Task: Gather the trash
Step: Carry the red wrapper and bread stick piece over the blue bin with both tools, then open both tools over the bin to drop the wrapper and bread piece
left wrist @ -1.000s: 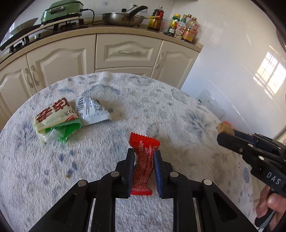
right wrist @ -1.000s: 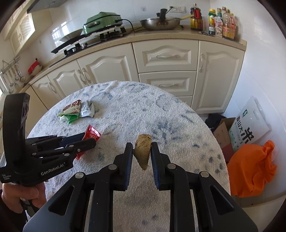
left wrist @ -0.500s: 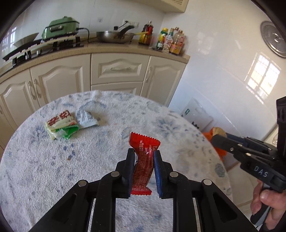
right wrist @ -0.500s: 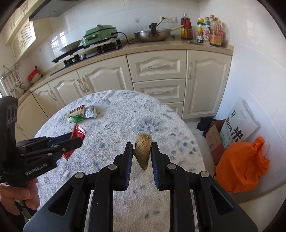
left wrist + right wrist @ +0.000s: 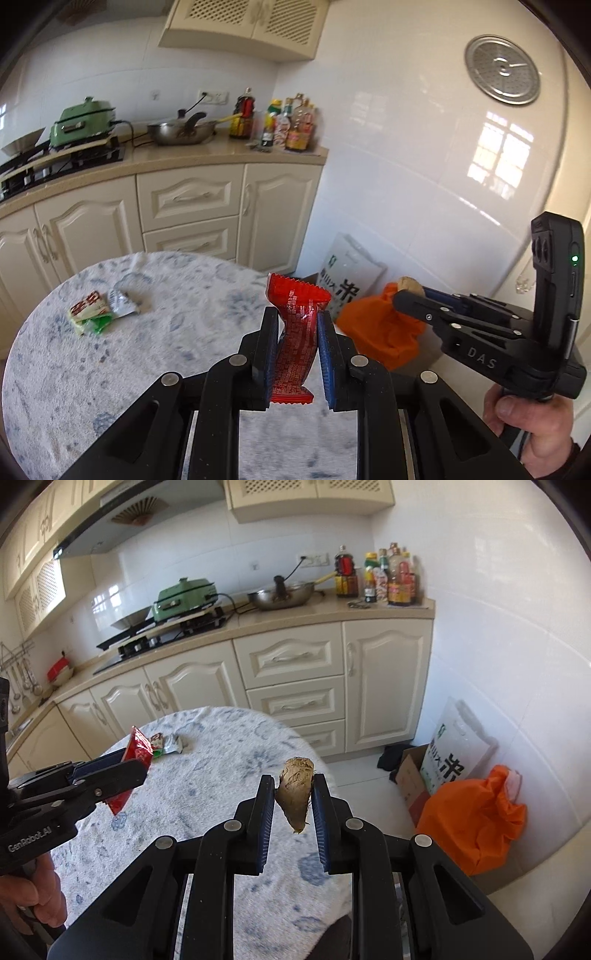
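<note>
Red wrapper (image 5: 297, 332): glossy, crinkled, serrated top edge, fine print down its length, twisted at the middle. Brown scrap (image 5: 295, 792): fibrous, tan, tapering to a point at the bottom.

My left gripper (image 5: 295, 354) is nearly closed, both pads pressing the red wrapper's waist; the wrapper stands upright, top and bottom ends sticking out past the pads. My right gripper (image 5: 293, 808) is closed as far as it goes on the brown scrap, which hangs point-down between the pads.

Both held pieces are raised clear of the table (image 5: 177, 332), which has a blue-mottled white cloth. Seen from the left wrist, the right gripper sits to the right, its scrap in front of the orange bag (image 5: 476, 823) on the floor by the wall, next to a white sack (image 5: 458, 746).

Two more wrappers (image 5: 99, 310) lie on the table's far left, touching each other: one red-white-green, one silver. They are well apart from both grippers.
</note>
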The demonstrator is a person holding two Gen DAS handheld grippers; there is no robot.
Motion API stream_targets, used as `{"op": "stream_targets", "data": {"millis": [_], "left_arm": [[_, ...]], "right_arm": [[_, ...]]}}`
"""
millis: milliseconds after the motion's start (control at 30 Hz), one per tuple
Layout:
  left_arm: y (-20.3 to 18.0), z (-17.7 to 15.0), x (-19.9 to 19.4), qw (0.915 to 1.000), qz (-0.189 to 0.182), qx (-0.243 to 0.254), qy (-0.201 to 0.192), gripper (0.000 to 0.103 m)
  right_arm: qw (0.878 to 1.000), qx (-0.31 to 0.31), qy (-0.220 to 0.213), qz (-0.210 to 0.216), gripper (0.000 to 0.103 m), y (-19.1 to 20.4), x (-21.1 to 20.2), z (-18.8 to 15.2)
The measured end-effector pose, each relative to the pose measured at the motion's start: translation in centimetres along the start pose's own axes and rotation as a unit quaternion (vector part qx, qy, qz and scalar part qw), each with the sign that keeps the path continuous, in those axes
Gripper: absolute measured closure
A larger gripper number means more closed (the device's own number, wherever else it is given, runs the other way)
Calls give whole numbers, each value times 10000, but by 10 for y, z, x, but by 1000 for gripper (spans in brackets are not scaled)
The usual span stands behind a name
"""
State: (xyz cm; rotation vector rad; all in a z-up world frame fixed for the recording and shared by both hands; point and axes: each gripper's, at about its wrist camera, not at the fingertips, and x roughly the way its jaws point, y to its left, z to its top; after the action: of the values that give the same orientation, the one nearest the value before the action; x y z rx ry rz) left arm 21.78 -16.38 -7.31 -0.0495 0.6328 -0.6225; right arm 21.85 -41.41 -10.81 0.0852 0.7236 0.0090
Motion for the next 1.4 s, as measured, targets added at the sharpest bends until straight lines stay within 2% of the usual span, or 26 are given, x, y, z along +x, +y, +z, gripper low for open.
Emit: {"op": "stream_targets", "data": {"millis": [367, 667, 933, 1167, 1400], "left_arm": [[-73, 19, -8, 9971, -552, 479, -213, 86], [-133, 16, 34, 9918, -1048, 703, 212, 86], [-180, 10, 103, 9844, -1313, 704, 938, 86], [-213, -4, 176, 9764, -1282, 789, 1547, 86], [-234, -14, 254, 9648, -1263, 797, 2165, 85]], "right_arm": [[9969, 394, -386, -558, 83, -62, -56, -2], [9899, 848, -304, -1091, 83, -127, -80, -30], [9807, 1386, 131, -1374, 83, -186, -67, -74], [9716, 1806, 605, -1408, 83, -222, -38, -110], [9624, 2111, 1030, -1363, 82, -244, -8, -137]]}}
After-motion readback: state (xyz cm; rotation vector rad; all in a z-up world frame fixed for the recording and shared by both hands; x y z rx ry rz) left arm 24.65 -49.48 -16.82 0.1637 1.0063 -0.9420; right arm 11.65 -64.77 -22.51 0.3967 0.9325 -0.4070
